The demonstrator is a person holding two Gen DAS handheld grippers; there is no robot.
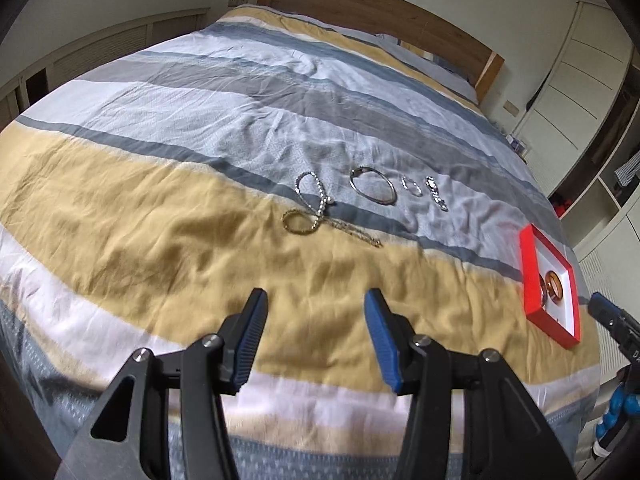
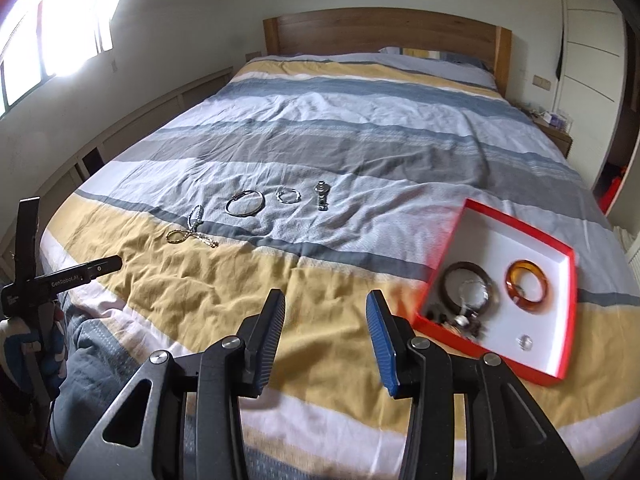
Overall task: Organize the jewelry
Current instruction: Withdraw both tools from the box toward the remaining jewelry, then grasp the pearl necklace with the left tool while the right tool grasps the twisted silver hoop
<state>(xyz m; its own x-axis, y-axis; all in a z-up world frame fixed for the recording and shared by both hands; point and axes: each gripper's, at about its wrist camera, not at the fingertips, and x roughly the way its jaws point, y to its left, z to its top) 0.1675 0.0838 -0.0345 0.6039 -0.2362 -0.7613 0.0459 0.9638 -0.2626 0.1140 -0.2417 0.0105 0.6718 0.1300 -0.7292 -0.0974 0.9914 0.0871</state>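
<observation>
The left gripper (image 1: 316, 300) hangs over the yellow stripe of the duvet (image 1: 160, 208), jaws spread wide and holding nothing. The right gripper (image 2: 325, 302) hangs over the same stripe, likewise spread and empty.

Taking the red box (image 2: 560, 368) as the landmark, the loose jewelry lies in a row well to its left, further up the bed. Farthest from the box is the gold chain (image 1: 298, 222), on the yellow stripe, with one end trailing toward the box. A beaded bracelet (image 1: 314, 194) crosses over it, the two touching. Next toward the box is the silver bangle (image 1: 372, 186), lying flat on the grey-blue cloth, apart from the beaded one. Then comes a small ring-shaped piece (image 1: 412, 186), just beside the bangle; whether it is one item or a pair is hard to tell. Nearest the box in the row is the watch (image 1: 436, 192), stretched out straight, still well apart from the box.

The box sits open near the right edge of the bed, straddling the yellow and grey stripes, its floor white. Inside, at the left, is a dark bangle (image 2: 472, 284) with a clear ring-like piece (image 2: 474, 294) over it and a blurred clump of small dark items just below. To its right lies an amber bangle (image 2: 526, 286), apart from the dark one. Below the amber bangle sits a small clear piece (image 2: 525, 342), near the box's front wall.
</observation>
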